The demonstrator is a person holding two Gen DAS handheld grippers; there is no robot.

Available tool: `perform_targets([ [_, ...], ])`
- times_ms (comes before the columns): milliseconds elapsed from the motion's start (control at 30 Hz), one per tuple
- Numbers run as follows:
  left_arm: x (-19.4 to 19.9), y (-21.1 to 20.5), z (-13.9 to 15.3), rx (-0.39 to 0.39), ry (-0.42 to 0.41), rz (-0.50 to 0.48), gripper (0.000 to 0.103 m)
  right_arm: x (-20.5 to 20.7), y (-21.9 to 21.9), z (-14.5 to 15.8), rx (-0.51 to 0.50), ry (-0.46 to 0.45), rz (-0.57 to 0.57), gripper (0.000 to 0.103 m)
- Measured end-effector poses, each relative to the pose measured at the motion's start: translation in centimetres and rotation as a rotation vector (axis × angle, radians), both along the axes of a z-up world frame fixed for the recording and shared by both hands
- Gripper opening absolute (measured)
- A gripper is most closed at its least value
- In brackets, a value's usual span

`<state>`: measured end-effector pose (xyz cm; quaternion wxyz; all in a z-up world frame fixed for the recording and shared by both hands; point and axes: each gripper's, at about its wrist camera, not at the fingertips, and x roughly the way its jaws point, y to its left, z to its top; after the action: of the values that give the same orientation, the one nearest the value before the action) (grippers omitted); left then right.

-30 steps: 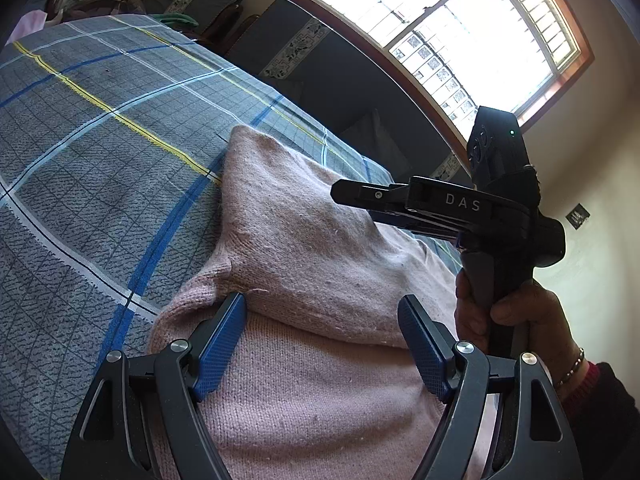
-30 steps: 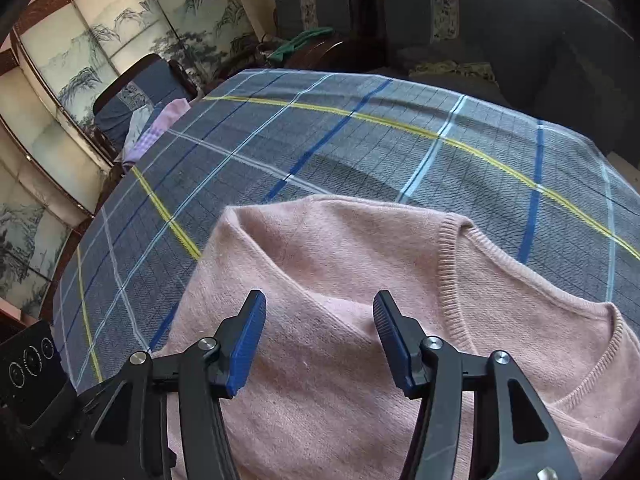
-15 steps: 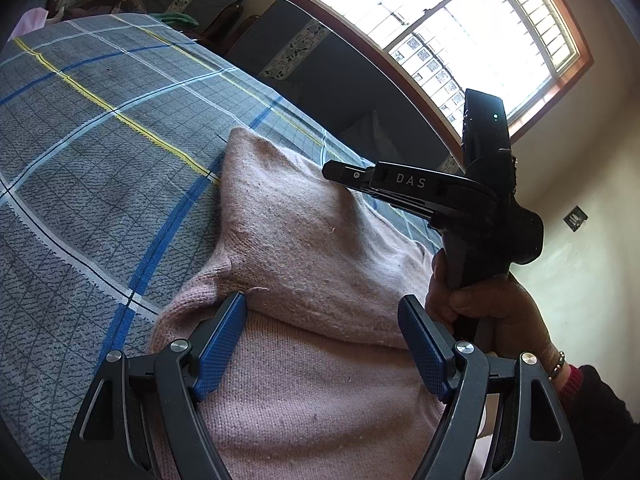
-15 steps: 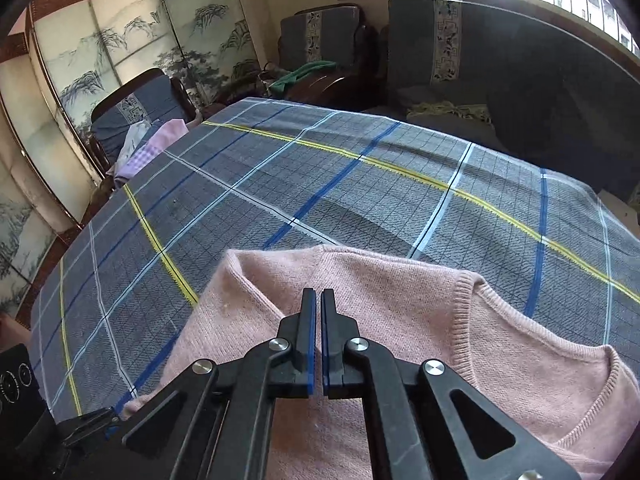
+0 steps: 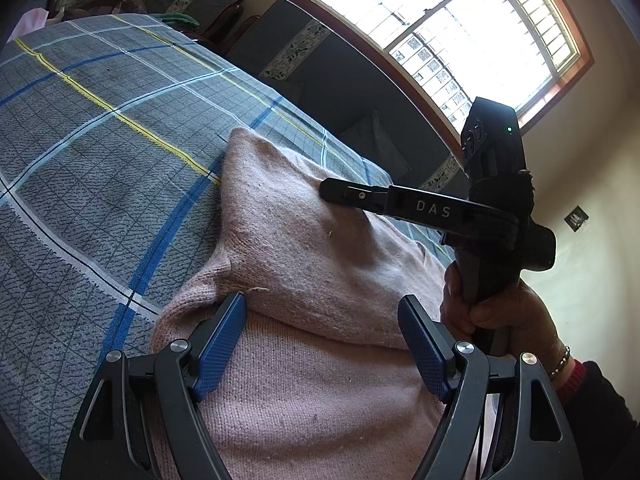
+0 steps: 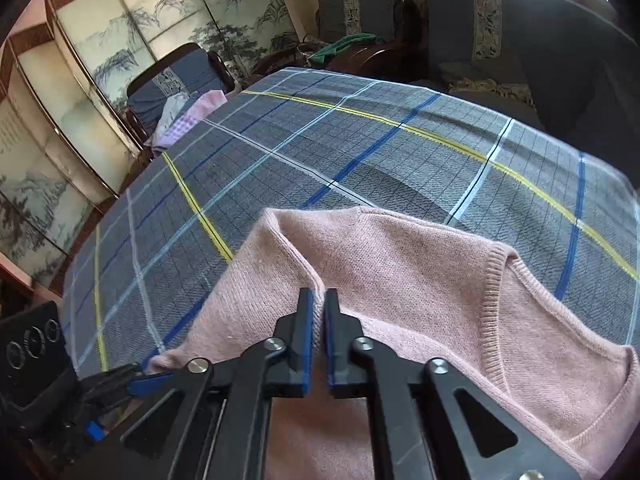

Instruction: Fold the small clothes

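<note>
R gripper (image 6: pixel 316 340) is pinching a ridge of the pink sweater (image 6: pixel 420 280) between nearly closed pads, w/ knit bunching up just ahead of it. L gripper (image 5: pixel 320 340) is sitting wide open, holding nothing, fingers straddling a fold edge of the sweater right below it. Sweater is lying on the plaid-covered tabletop (image 6: pixel 360 140), spreading ahead of both grippers. Looks like a mid-fold step: next move probably needs R lifting the pinched bit over while L is pinning or grabbing the near edge.

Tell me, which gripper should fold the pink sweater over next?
Right, probably. The right gripper is already shut on a ridge of the pink sweater, while the left gripper sits open above it, gripping nothing.
</note>
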<state>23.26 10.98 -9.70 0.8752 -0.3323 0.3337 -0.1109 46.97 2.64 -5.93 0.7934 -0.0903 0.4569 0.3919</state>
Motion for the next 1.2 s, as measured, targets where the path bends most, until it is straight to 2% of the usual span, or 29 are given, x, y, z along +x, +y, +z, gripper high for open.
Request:
perform_targets([
  [100,0.0,0.0,0.0,0.000,0.000,0.000,0.078,-0.5,0.8,-0.4,-0.053,-0.063,-0.020,0.006],
  [200,0.0,0.0,0.0,0.000,0.000,0.000,0.078,-0.4,0.9,0.3,-0.050,-0.149,-0.078,0.005],
  [333,0.1,0.0,-0.1,0.001,0.001,0.000,0.078,0.3,1.2,-1.2,-0.065,-0.144,-0.101,0.005],
  [400,0.1,0.0,-0.1,0.001,0.001,0.000,0.078,0.4,0.7,-1.9,-0.019,-0.079,-0.092,0.009],
  [467,0.1,0.0,0.0,0.001,0.001,0.000,0.078,0.7,-1.0,-1.0,0.059,-0.033,-0.144,0.010],
  [567,0.1,0.0,0.0,0.001,0.001,0.000,0.078,0.1,-5.7,1.8,0.223,-0.028,-0.239,0.011],
  [633,0.1,0.0,0.0,0.001,0.001,0.000,0.078,-1.0,-9.3,2.8,0.272,-0.019,-0.281,0.011],
  [667,0.1,0.0,0.0,0.002,0.001,0.000,0.078,-1.8,-10.9,3.1,0.257,-0.040,-0.299,0.011],
  [767,0.1,0.0,0.0,0.002,0.001,0.000,0.079,-3.6,-15.3,2.4,0.117,-0.091,-0.348,0.011],
  [933,0.2,0.0,0.0,0.004,0.001,-0.003,0.080,-3.5,-20.9,0.5,-0.121,-0.122,-0.405,0.013],
  [1067,0.3,-0.1,0.0,0.008,0.001,-0.007,0.081,-2.7,-23.2,-0.4,-0.147,-0.087,-0.365,0.016],
  [1133,0.4,-0.2,0.0,0.010,0.001,-0.010,0.082,-3.1,-23.2,-0.6,-0.160,-0.100,-0.331,0.022],
  [1167,0.4,-0.2,0.0,0.011,0.001,-0.010,0.082,-3.2,-23.0,-0.6,-0.164,-0.099,-0.313,0.031],
  [1200,0.4,-0.2,0.0,0.012,0.001,-0.011,0.082,-3.3,-22.6,-0.7,-0.158,-0.089,-0.284,0.045],
])
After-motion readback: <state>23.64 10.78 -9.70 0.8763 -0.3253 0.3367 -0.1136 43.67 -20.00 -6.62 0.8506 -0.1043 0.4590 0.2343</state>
